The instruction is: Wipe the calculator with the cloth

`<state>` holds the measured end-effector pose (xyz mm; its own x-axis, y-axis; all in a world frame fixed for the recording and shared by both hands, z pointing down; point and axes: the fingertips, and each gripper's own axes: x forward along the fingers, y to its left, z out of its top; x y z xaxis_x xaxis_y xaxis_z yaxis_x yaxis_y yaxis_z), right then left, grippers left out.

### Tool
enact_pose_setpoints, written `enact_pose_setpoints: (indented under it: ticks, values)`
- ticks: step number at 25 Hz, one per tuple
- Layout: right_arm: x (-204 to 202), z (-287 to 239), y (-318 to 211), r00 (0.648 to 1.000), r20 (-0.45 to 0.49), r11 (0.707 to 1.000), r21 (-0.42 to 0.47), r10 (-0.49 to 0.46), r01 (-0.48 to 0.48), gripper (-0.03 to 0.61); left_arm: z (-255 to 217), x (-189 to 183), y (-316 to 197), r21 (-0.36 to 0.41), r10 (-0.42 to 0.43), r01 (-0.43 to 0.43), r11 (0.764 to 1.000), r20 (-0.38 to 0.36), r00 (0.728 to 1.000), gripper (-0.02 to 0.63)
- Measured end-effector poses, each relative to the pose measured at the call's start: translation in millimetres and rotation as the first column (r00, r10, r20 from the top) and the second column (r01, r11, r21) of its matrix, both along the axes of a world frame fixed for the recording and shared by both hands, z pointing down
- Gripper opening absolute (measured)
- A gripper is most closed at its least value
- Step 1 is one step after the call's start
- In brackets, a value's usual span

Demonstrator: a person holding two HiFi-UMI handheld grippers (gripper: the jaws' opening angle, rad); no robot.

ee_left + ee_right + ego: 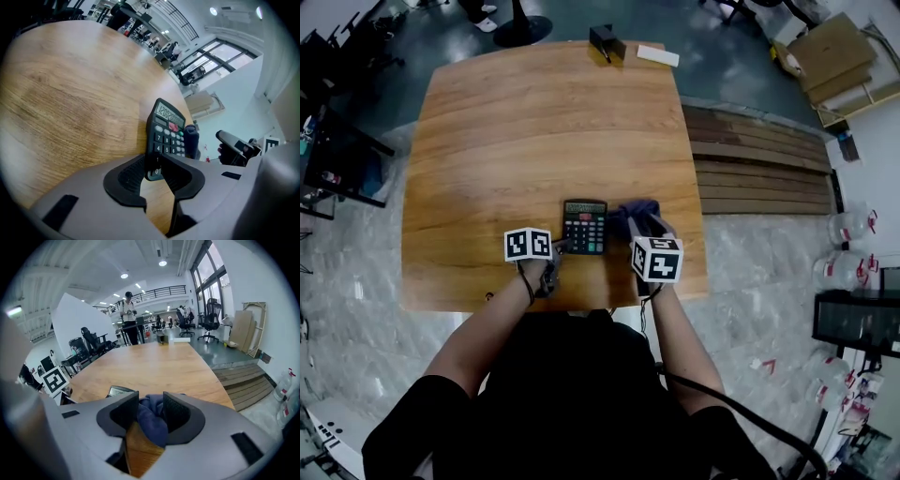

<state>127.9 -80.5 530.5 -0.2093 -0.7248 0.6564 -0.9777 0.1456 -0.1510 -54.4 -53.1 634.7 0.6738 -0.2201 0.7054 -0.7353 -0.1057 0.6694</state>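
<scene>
A black calculator [584,226] lies near the front edge of the wooden table [516,131]. My left gripper [555,249] reaches it from the left. In the left gripper view the jaws [157,171] stand on either side of the calculator's [168,131] near corner, and the pads [129,176] touch it. A dark blue cloth [637,214] is bunched just right of the calculator. My right gripper [643,232] has this cloth [152,420] packed between its pads [176,411], and a fold hangs below them over the wood. The calculator's display [119,391] peeks out left of those jaws.
A small black box [607,39] and a flat white object [658,55] sit at the table's far edge. A stepped wooden platform [759,159] runs along the right side. Water bottles [848,225] stand on the floor at far right. A dark cabinet [342,159] stands on the left.
</scene>
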Motion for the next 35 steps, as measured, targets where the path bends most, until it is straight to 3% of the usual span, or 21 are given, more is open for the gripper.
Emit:
enact_pose_setpoints:
  ticks: [7, 15, 25, 27, 29, 33, 35]
  values:
    - [2, -23, 5, 1.0, 0.023, 0.999, 0.048, -0.007, 0.006, 0.12, 1, -4, 6, -0.002, 0.088, -0.088, 0.996, 0.132, 0.987, 0.117]
    - [-4, -29, 17, 0.998, 0.029, 0.997, 0.06, -0.049, 0.047, 0.12, -8, 0, 4, 0.157, 0.197, -0.261, 0.953, 0.335, 0.921, 0.135]
    - [-21, -31, 25, 0.993, 0.034, 0.991, 0.074, -0.116, 0.113, 0.12, -32, 0, 2, 0.263, 0.128, -0.234, 0.936, 0.367, 0.922, 0.132]
    - [-26, -37, 23, 0.991, 0.037, 0.988, 0.091, -0.125, 0.121, 0.12, -53, 5, -2, 0.331, 0.109, -0.235, 0.914, 0.356, 0.928, 0.127]
    - [-31, -46, 20, 0.991, 0.032, 0.985, 0.116, -0.13, 0.126, 0.12, -80, 14, -8, 0.421, 0.091, -0.241, 0.874, 0.346, 0.934, 0.115]
    - [-42, -70, 11, 0.989, 0.018, 0.972, 0.189, -0.145, 0.139, 0.116, -140, 31, -21, 0.624, 0.033, -0.249, 0.741, 0.337, 0.941, 0.07]
    - [-46, -85, 6, 0.99, 0.008, 0.962, 0.239, -0.141, 0.135, 0.075, -164, 35, -26, 0.685, 0.002, -0.218, 0.695, 0.301, 0.954, 0.043]
